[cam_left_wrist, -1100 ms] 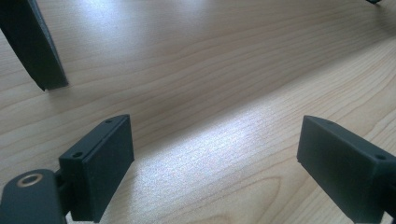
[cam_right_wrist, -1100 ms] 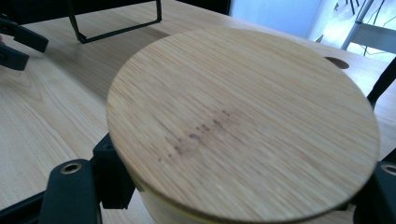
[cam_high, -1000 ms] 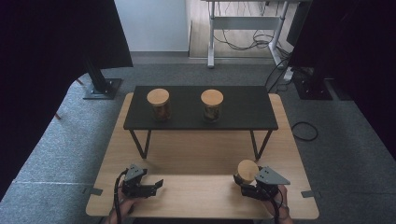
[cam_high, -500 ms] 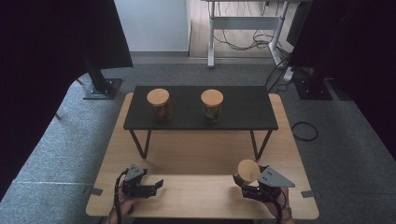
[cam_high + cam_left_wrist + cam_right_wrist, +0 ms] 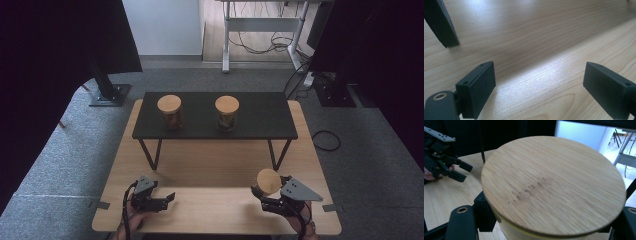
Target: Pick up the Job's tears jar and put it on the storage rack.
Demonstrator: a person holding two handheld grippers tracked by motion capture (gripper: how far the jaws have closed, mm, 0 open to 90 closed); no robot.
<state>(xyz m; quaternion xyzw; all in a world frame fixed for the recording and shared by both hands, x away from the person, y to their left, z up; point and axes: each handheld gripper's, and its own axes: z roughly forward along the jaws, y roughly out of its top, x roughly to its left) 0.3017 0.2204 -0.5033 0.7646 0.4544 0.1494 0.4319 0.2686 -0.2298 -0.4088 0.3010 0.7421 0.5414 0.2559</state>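
1. Right tool: at the near right of the worktop, its two black jaws clamped on the body of a jar just under the lid
2. The jar carries a round wooden lid. In the right gripper view the lid sits flat across the jar mouth, with a faint dark smudge near its middle; a pale strip of the jar wall shows under the lid rim at the bottom edge
3. In the high view the held jar appears clear of the worktop surface, above its near right part; whether its base touches the wood cannot be told
4. Left tool: at the near left of the worktop, jaws set well apart with nothing between them. In the left gripper view only bare wood grain lies between the two pads
5. A dark leg stands on the wood at the upper left of the left gripper view
6. A low black shelf on thin legs stands across the far half of the worktop
7. Two more lidded jars stand upright on the shelf, well apart: one toward its left, one near its middle
8. The two tools are well apart from each other, each held in a hand coming in from the near edge
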